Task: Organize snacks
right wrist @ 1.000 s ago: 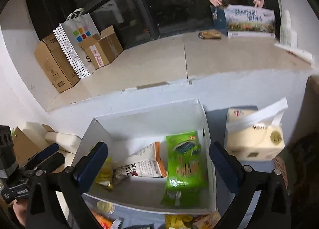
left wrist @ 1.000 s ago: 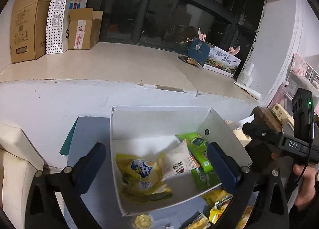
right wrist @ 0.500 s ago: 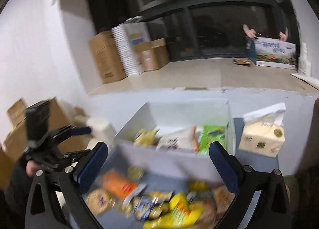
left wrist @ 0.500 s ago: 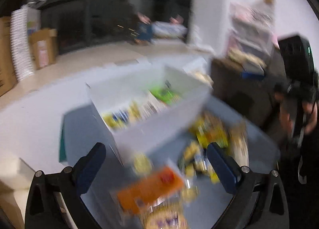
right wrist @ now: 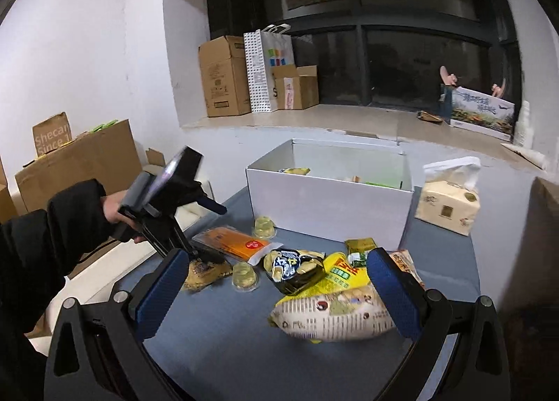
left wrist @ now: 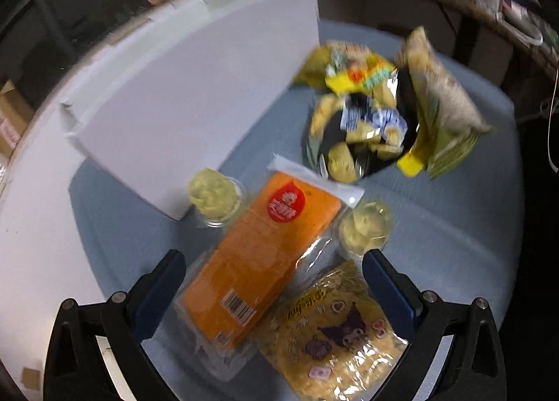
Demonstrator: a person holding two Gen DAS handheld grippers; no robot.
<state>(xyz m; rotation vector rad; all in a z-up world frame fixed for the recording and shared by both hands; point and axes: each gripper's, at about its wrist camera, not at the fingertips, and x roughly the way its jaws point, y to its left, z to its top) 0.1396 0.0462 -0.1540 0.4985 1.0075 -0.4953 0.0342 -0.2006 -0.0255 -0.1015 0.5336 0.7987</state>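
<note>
The left gripper point(left wrist: 269, 282) hangs over the orange pack point(left wrist: 258, 261) and the yellow cartoon bag point(left wrist: 328, 334) on the table point(left wrist: 436, 243), jaws spread and empty. The right gripper point(right wrist: 272, 291) has its jaws spread too, above the pale bag point(right wrist: 332, 313). Loose snacks lie in front of the white box point(right wrist: 328, 198), and two jelly cups point(left wrist: 215, 196) flank the orange pack.

right gripper point(right wrist: 276, 291) open | snack pile point(right wrist: 314, 282) on table | white box point(right wrist: 330, 198) behind
</note>
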